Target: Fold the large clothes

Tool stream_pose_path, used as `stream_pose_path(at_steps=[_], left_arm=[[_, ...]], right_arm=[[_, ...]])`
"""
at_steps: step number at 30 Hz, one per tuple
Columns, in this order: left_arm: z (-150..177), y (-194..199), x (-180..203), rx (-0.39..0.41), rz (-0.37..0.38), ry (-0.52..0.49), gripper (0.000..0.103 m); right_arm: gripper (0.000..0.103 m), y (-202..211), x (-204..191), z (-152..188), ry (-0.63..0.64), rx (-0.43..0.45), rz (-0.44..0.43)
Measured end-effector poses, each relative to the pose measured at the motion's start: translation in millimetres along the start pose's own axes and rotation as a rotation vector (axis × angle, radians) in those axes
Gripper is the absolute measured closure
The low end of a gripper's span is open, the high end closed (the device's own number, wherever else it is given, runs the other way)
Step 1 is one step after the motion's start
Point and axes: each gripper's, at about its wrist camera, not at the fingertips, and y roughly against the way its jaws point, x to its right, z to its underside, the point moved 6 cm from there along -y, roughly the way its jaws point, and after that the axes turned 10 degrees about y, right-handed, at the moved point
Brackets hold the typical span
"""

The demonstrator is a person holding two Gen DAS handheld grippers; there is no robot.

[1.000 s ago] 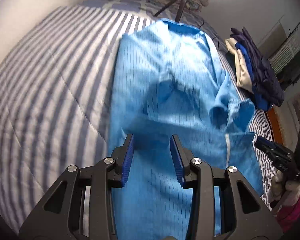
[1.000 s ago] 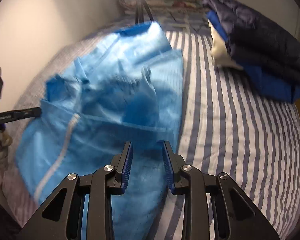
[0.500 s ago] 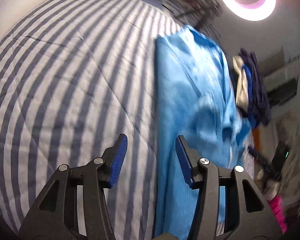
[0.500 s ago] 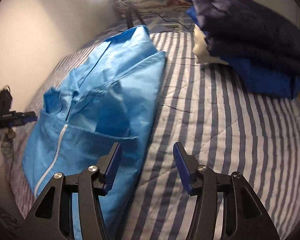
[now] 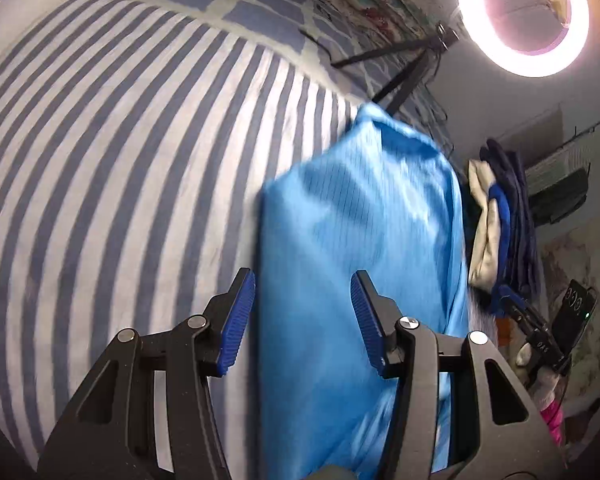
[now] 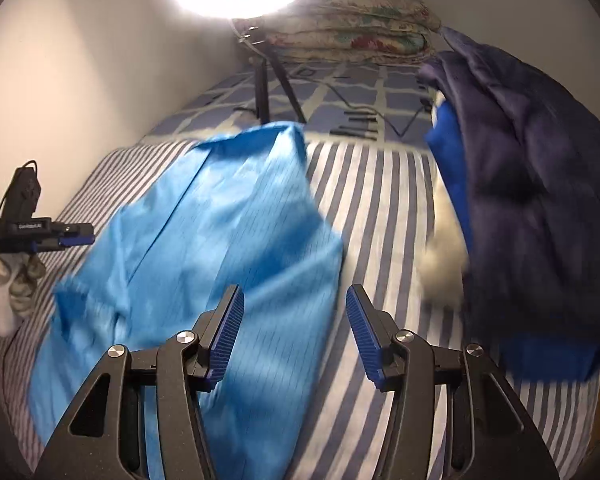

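A light blue garment [image 5: 360, 220] lies lengthwise on the striped bed [image 5: 120, 160], its sides folded in to a long narrow shape. My left gripper [image 5: 302, 280] hovers open over the garment's left edge, with nothing pinched between its blue pads. In the right wrist view the same garment [image 6: 220, 220] runs away toward the tripod. My right gripper [image 6: 294, 294] stands open above the garment's right edge, and its pads hold nothing. The left gripper [image 6: 78, 239] shows at the far left of that view, held by a gloved hand [image 6: 12, 284].
A pile of dark navy, blue and cream clothes [image 6: 520, 200] sits on the bed right of the garment. A ring light [image 5: 528, 12] on a tripod [image 6: 268, 84] stands at the head of the bed, with a folded floral quilt [image 6: 360, 28] behind it. A wall runs along the left.
Both grippers have let go of the blue cloth and opened. The left one has swung out to the garment's left edge, the right one to its right edge and farther up the bed.
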Motion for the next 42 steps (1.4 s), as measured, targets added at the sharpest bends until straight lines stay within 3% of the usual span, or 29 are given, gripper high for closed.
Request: stream_pose_path(at_steps=[4,10,17,19,20,21,22,24,27,33,42], left_arm=[[-31.7,-21.4,23.5,0.011,0.021,-0.018,0.052],[-60.5,-52.5,52.5,-0.011,0.071,-0.029,0.047],[-69.7,-90.8,60.4,-0.059,0.001,-0.054,0.047],[-70.0,-95.1,62.1,-0.042,-0.008,-0.062,0.056],[-70.0,-97.1,63.3,-0.036,-0.016,-0.067,0.078],[-69.3,-99.6,64.3,-0.032,-0.029,-0.076,0.095],[-67.2,-100.8,67.3,-0.026,-0.036,-0.088,0.097],[-62.5,-97.9,75.0,-0.004,-0.047,-0.137,0.102],[-60.2,-86.6,82.0,0.033,-0.054,-0.167,0.103],[-56.6,-46.2,100.1,0.104,-0.028,-0.204,0.103],[-3.0,34.5,140.4,0.158,0.047,-0.299,0.103]], right_arm=[[0.051,-26.8,9.8,-26.9,-0.024,0.02,-0.006],[0.051,-64.6,16.7,-52.7,-0.099,0.059,-0.096],[0.051,-113.0,23.8,-63.7,-0.166,0.017,-0.132],[0.051,-125.7,19.0,-63.4,-0.152,0.002,-0.126],[0.051,-130.7,18.1,-63.7,-0.155,0.0,-0.13],[0.057,-136.1,16.6,-63.7,-0.171,-0.003,-0.144],[0.08,-140.2,13.9,-63.0,-0.185,-0.006,-0.168],[0.093,-144.1,7.3,-60.5,-0.171,-0.035,-0.173],[0.099,-132.6,-3.5,-64.4,-0.075,-0.027,-0.108],[0.101,-84.3,-7.7,-81.0,-0.058,0.065,-0.079],[0.101,11.9,-40.8,-80.5,0.005,0.147,-0.068]])
